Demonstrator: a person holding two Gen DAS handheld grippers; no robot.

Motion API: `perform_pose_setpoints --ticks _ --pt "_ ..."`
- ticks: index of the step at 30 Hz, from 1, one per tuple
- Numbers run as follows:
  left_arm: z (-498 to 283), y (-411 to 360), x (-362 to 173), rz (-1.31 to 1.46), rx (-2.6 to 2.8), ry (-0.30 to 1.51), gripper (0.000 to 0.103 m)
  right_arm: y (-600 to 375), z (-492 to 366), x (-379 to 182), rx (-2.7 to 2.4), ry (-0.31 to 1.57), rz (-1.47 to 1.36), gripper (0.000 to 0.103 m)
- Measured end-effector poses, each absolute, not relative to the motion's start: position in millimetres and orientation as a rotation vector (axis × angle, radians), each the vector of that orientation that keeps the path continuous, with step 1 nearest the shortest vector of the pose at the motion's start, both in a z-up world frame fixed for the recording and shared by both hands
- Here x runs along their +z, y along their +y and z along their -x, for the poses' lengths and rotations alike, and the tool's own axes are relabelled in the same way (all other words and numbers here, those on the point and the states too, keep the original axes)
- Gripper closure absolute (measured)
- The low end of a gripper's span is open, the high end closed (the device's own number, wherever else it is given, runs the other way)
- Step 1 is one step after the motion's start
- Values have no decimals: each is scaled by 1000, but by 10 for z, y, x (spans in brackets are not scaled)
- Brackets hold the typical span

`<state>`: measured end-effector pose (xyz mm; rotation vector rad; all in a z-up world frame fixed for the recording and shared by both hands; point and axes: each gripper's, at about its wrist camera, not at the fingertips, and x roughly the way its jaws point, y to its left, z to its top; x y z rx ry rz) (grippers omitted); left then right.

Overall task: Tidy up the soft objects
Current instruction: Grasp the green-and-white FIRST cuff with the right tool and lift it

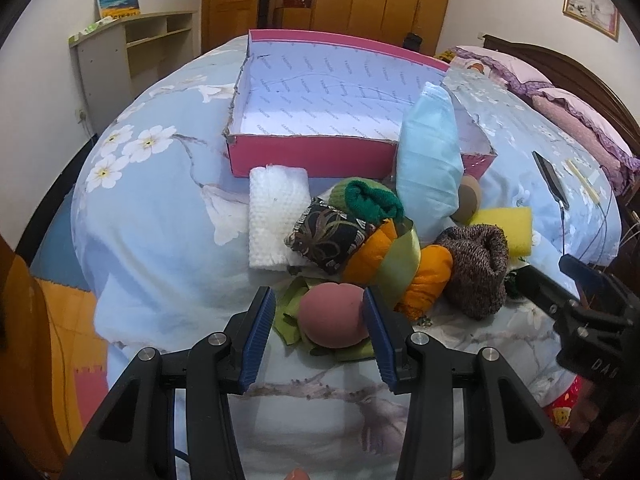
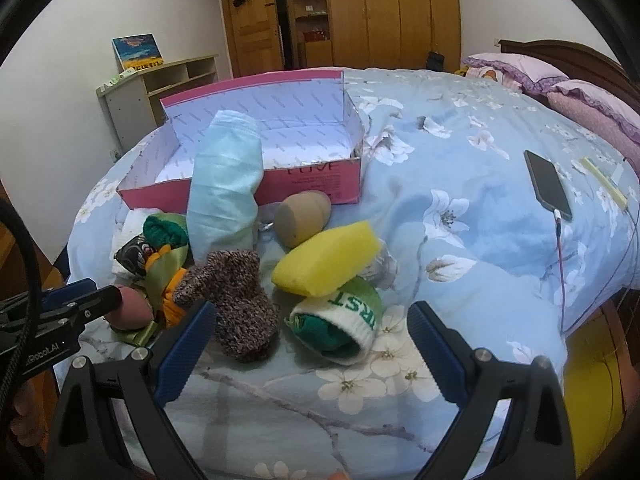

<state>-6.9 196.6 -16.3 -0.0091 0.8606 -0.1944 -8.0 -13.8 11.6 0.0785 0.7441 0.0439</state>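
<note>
Barely started tbh: pink box (image 1: 312, 158) empty, whole soft pile on bed in front of it. Left gripper (image 1: 320, 312) jaws spread around pink sponge ball (image 1: 334, 320), not clamped yet. Right gripper (image 2: 312, 344) wide open near green-white sock roll (image 2: 340, 328), speckled mitten (image 2: 236, 300), yellow sponge (image 2: 326, 260)

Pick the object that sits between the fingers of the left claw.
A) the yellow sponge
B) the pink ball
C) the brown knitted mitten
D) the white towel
B: in the left wrist view the pink ball lies between the open blue fingers of the left claw, on the floral bedspread.
</note>
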Motion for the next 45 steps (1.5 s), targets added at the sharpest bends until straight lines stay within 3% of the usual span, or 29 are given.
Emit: perform_pose_setpoints --ticks 18,23,36,42,45 --pt "55 1839 -250 -17 -297 886 56 -370 24 31 92 843 -132 7" --pt "66 1828 -233 -11 -309 862 63 -372 3 -18 104 866 -142 9" --pt "158 1950 -45 10 -344 777 67 -469 -132 -173 98 914 -206 29" --pt "144 1969 -77 27 -340 794 67 -449 -218 -251 110 929 -211 44" --pt "142 1970 -84 30 -337 794 67 -475 -254 -296 115 946 -232 45"
